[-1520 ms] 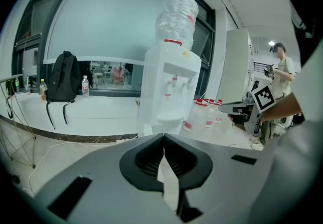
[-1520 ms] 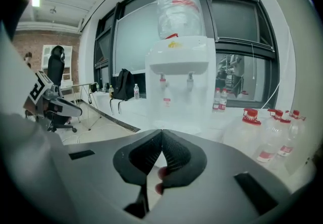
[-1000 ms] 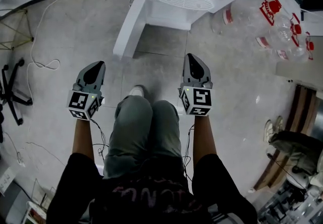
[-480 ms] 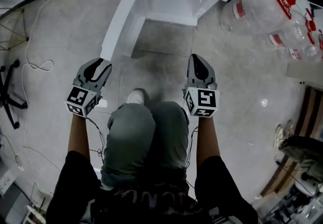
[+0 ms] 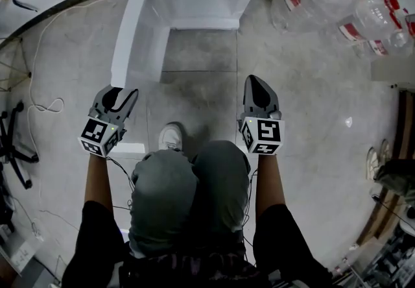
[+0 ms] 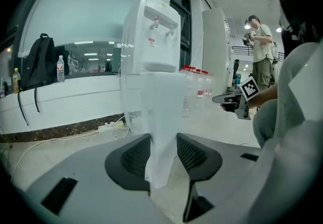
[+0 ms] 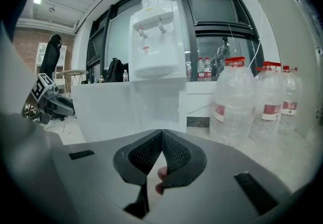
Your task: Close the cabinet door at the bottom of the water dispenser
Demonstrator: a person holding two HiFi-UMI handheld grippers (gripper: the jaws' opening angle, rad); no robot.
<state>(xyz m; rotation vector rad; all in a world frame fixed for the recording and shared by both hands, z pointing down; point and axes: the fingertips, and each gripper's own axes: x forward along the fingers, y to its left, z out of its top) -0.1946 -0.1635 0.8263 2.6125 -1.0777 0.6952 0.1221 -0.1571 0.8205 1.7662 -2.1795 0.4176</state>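
1. The left hand-held gripper (image 5: 118, 93) is held low over the floor (image 5: 194, 95). Its jaws have just been opening and stand wide apart. In the left gripper view the free edge of the cabinet door (image 5: 130, 34) stands between them, and the pads do not appear to press on it.
2. The right hand-held gripper (image 5: 256, 82) is closed with its jaws together and nothing held. It is kept in front of the cabinet opening (image 5: 201, 4), well apart from the door.
3. The door is at the bottom of the water dispenser (image 6: 151, 31), on the left side as seen in the head view. It is swung fully out, roughly square to the dispenser front.
4. The step in hand is judged to be the approach to the door's free edge. Closing has not begun.
5. Next, the edge would need to be pinched, or the outer face pushed. The door would then be swept rightward in an arc about its hinge until it lies flush over the opening.
6. The free edge points toward the person, and the inner face is turned to the right.
7. From above, the top edge runs as a long line from the dispenser to the left hand-held gripper. The free edge stands upright as a tall narrow strip. Whether height or width is the longer cannot be told.
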